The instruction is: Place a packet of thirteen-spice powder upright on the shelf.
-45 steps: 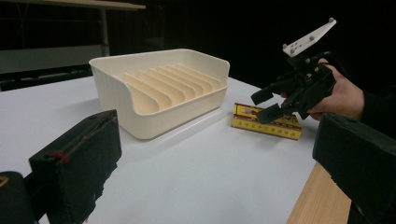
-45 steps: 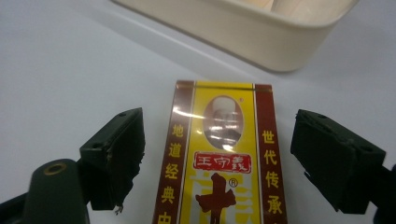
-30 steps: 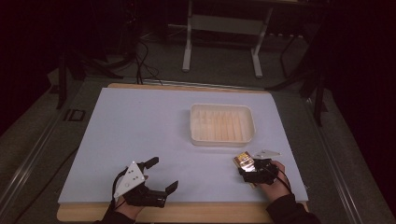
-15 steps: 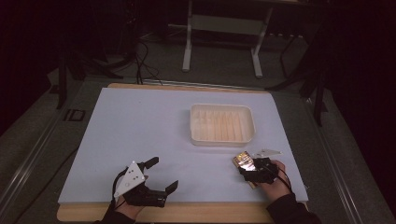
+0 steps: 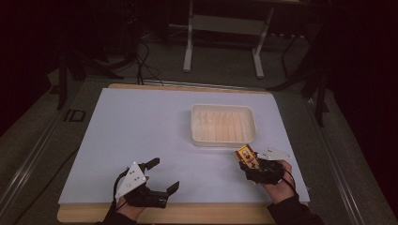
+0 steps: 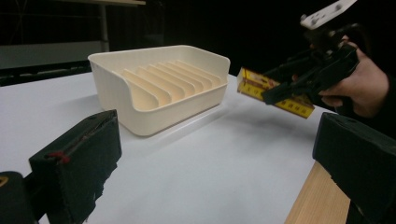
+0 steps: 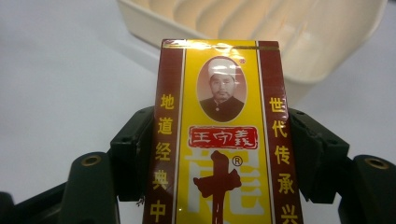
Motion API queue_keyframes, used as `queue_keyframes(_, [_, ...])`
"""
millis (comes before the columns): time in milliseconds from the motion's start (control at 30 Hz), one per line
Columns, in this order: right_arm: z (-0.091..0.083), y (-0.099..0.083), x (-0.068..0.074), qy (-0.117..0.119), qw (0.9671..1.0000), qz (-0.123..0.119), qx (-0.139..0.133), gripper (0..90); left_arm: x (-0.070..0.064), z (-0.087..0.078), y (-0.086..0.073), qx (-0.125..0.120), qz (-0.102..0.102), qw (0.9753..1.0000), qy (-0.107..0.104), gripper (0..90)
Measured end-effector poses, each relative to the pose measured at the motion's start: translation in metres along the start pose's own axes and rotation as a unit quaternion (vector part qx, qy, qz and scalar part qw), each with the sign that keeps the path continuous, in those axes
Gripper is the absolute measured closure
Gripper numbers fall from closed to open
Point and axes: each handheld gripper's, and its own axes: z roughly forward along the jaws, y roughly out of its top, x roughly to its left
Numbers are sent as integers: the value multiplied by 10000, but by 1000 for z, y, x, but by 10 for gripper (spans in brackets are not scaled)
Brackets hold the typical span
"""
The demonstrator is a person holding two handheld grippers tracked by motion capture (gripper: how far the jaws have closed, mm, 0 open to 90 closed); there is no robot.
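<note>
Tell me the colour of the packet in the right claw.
Yellow packet with dark red side bands and red label; clearest in the right gripper view.

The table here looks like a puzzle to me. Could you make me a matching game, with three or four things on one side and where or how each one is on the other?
Things:
1. yellow and red box
2. cream tray
3. left tool
4. right tool

States:
A. open, holding nothing, near the table's front edge
B. sitting on the white table top, with ribs inside
C. lifted off the table, pointing toward the tray
D. shut on the box

Pairs: 1-C, 2-B, 3-A, 4-D
</note>
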Motion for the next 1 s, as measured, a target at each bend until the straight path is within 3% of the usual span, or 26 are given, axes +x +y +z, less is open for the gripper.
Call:
queue_keyframes(133, [-10,5,3,-2,9995,-142,-271,322,1,1,0,97,-12,9999,78,23])
queue_keyframes(400, [-21,13,12,81,9982,-235,-553,323,0,4,0,102,-26,9998,190,23])
queue_keyframes(500, [-25,16,19,87,9970,-367,-672,323,-2,4,3,-12,-106,9999,-33,24])
queue_keyframes(567, [-26,18,21,117,9962,-430,-755,323,-5,4,6,-26,-64,10000,-47,23])
queue_keyframes(633, [-28,20,24,130,9953,-493,-829,323,-7,5,9,-22,-159,9998,-91,23])
queue_keyframes(833, [-32,29,32,182,9925,-621,-1041,322,-12,10,21,61,-449,9988,-185,23])
queue_keyframes(867, [-33,31,33,198,9920,-646,-1070,323,-13,11,25,186,-482,9984,-224,24])
queue_keyframes(1000, [-41,40,46,199,9873,-882,-1309,322,-21,17,37,317,-276,9984,-366,23])
